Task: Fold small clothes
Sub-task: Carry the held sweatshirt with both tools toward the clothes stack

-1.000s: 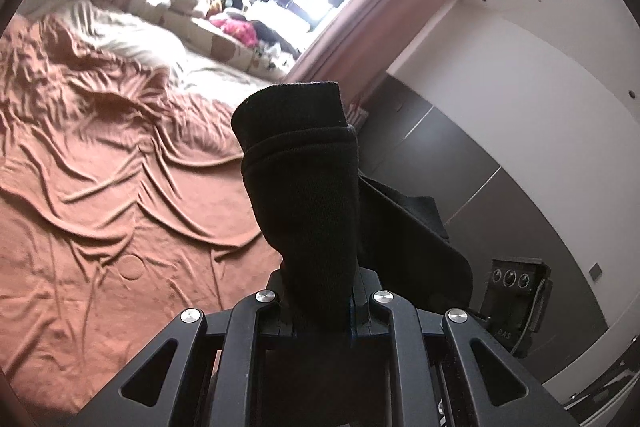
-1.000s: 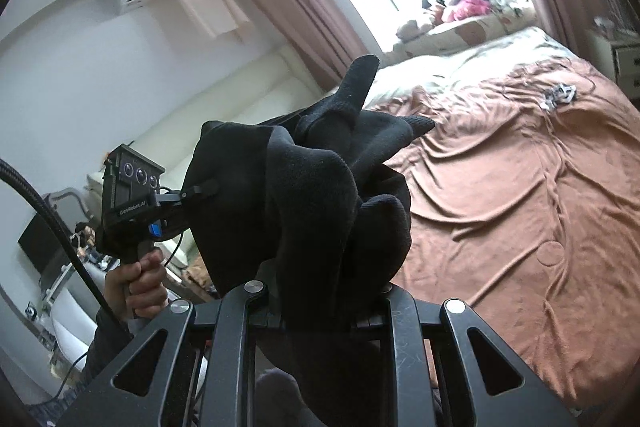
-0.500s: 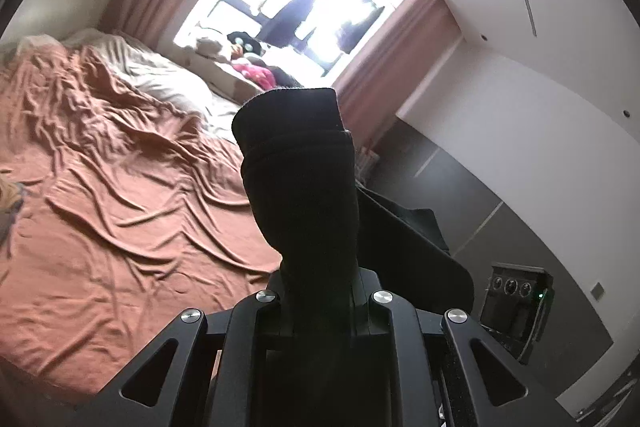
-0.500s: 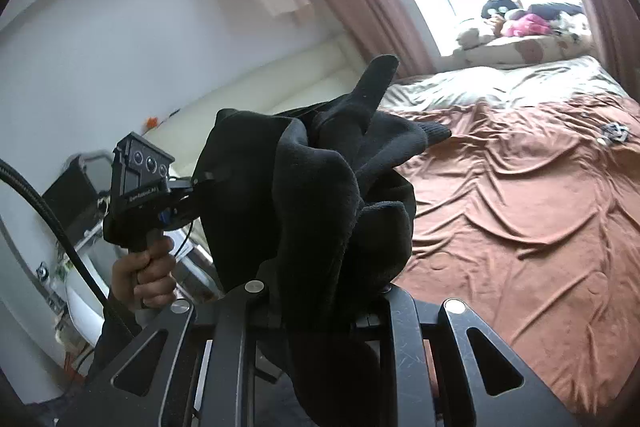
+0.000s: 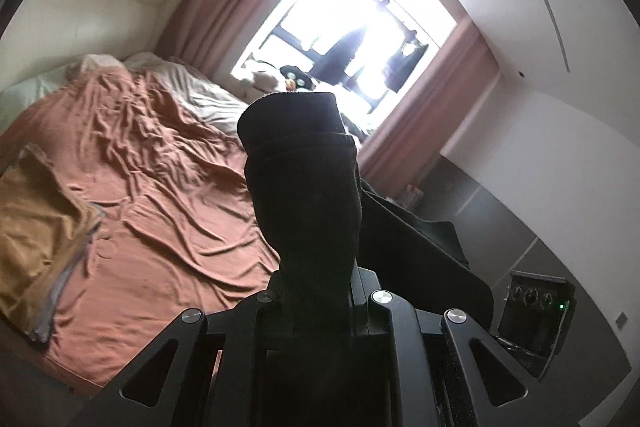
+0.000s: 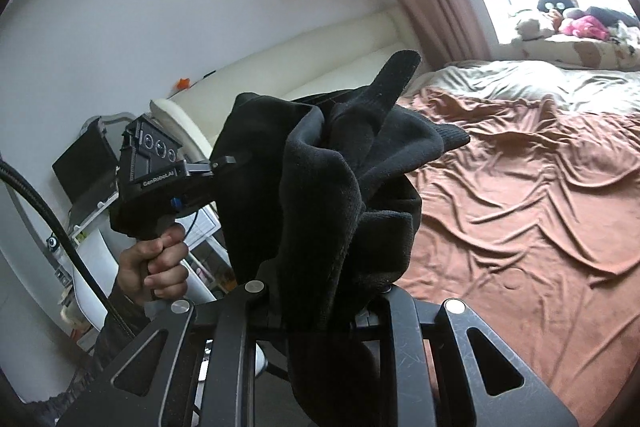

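Left wrist view: left gripper clamps one end of the black knitted garment, raised clear of the rumpled rust-brown bedsheet.
Right gripper: pinches the other bunched end.
Reason: likely holding both ends to spread it for folding.
Ochre cloth: lies aside.

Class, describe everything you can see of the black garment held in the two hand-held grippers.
The black garment looks like soft, matte knit or fleece, plain and dark. It is bunched, not folded, with a narrow end poking upward. The right hand-held gripper and the left hand-held gripper are each shut on a part of it, holding it in the air above the rust-brown bedsheet, not touching it.
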{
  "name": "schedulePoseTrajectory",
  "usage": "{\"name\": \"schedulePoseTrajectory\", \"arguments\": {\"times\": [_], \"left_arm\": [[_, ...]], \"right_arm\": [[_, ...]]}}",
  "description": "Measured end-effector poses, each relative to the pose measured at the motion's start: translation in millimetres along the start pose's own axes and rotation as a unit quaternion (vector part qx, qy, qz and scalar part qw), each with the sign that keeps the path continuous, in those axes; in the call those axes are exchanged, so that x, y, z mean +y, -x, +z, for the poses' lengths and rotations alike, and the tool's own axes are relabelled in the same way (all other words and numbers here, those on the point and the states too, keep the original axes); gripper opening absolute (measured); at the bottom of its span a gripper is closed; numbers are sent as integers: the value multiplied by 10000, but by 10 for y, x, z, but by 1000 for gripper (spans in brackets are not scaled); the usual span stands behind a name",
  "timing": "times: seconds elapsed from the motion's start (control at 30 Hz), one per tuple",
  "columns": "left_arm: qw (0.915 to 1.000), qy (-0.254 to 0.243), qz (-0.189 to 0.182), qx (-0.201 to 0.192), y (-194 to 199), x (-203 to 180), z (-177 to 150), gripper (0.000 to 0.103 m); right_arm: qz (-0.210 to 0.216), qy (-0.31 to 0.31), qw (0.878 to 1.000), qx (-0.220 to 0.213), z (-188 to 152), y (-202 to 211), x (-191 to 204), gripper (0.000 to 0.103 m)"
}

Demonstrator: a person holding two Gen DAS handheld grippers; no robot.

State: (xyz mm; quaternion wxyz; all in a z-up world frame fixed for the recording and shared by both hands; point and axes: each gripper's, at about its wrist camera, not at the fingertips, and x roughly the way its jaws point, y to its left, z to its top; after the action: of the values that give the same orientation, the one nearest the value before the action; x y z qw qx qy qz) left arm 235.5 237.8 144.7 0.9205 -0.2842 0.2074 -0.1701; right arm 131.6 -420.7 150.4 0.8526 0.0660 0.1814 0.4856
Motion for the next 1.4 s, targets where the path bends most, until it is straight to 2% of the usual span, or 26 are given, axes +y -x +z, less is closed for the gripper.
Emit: {"name": "schedulePoseTrajectory", "arguments": {"times": [0.27,0.47,0.63,0.7,0.83,1.0,1.17,1.4], "left_arm": [[9994,31,10,-331,285,687,261,15],[9987,76,183,-473,427,1132,529,15],[9973,-113,432,-575,564,1444,792,15],[9963,-201,618,-555,604,1561,877,15],[9926,-323,967,-653,770,1805,994,15],[9880,-300,1271,-828,1033,2106,1109,15],[9825,-320,1639,-826,1220,2362,1250,15],[9770,-299,1970,-763,1329,2647,1317,15]], "right_arm": [[189,197,9996,86,222,-637,-21,16],[352,288,9989,73,388,-1128,-74,16],[512,462,9975,160,441,-1529,12,16],[590,522,9967,213,508,-1728,38,16],[757,604,9947,358,434,-2011,119,16],[985,648,9919,483,439,-2455,247,16],[1193,698,9884,624,379,-2776,344,16],[1361,347,9873,739,198,-3171,311,16]]}}
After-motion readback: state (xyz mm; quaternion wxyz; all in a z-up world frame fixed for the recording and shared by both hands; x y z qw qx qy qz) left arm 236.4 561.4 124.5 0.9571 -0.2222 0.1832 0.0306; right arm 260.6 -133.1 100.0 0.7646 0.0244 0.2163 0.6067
